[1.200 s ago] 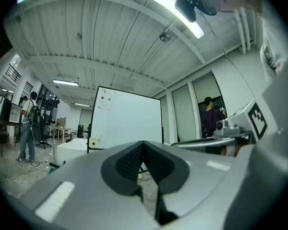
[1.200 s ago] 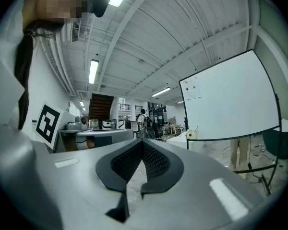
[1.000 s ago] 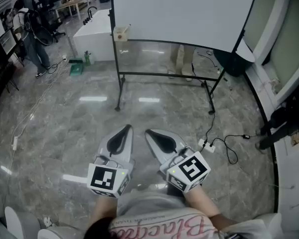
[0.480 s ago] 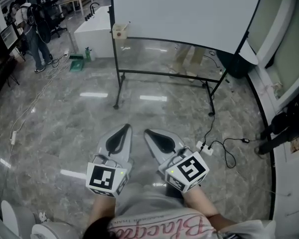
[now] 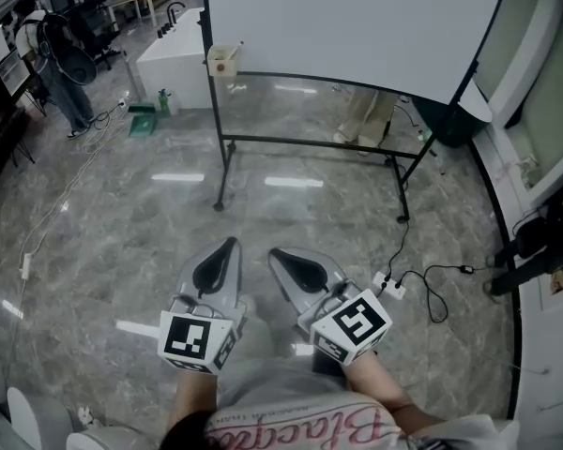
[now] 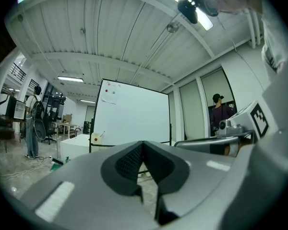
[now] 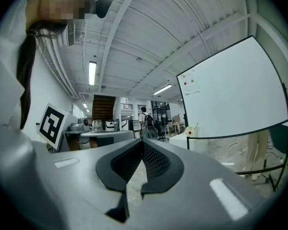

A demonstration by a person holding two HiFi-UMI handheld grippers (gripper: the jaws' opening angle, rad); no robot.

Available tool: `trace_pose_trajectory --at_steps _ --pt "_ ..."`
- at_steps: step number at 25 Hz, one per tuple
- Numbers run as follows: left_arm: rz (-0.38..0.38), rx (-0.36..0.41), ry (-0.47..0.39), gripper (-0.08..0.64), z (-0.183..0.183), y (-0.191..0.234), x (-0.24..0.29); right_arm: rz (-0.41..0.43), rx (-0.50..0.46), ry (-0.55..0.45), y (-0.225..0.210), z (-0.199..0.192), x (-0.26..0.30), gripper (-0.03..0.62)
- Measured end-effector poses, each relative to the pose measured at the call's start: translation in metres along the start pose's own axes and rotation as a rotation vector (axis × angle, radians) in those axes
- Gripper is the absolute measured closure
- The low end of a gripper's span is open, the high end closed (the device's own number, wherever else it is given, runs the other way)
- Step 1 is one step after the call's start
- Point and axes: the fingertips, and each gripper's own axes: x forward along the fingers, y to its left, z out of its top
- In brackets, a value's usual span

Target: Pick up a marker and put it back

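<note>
Standing well back from the whiteboard [image 5: 357,17], the wearer holds both tools low and close to the body, so the task looks not yet begun.

At far left a person [image 5: 61,59] with a backpack stands among desks, well apart from the work. Next comes a long white counter [image 5: 174,59], then a small pale box [image 5: 223,60] fixed at the board's lower left corner. A thin stick that I take for the marker [image 5: 237,47] pokes up out of this box, tilted to the right. It sits there because the box serves as the board's pen holder, within reach of anyone writing. The board itself rests on a black tube stand [image 5: 310,143] on the marbled floor [image 5: 122,214].

Nearer the wearer, the left gripper [image 5: 227,244] points forward at the board. Its own view shows the ribbed pads clenched tip to tip with nothing between them [image 6: 143,143]. Just beside it, the right gripper [image 5: 274,251] is likewise clenched and empty, and its view shows the box and stick off to the right [image 7: 192,131]. Both are carried pressed closed, probably as a rest pose while approaching.

At right a white power strip [image 5: 391,284] with a black cable lies on the floor, something to step around on the way in.
</note>
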Motion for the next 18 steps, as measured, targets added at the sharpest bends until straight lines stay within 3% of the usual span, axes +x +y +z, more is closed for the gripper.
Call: trace_pose_trajectory --at_steps 13,18 --pt "-0.069 0.004 -0.005 0.560 0.009 0.100 0.119 -0.026 0.006 -0.004 -0.086 0.018 0.130 0.591" --pt "-0.121 0.020 -0.014 0.560 0.013 0.129 0.163 -0.075 -0.002 -0.009 -0.124 0.027 0.178 0.591"
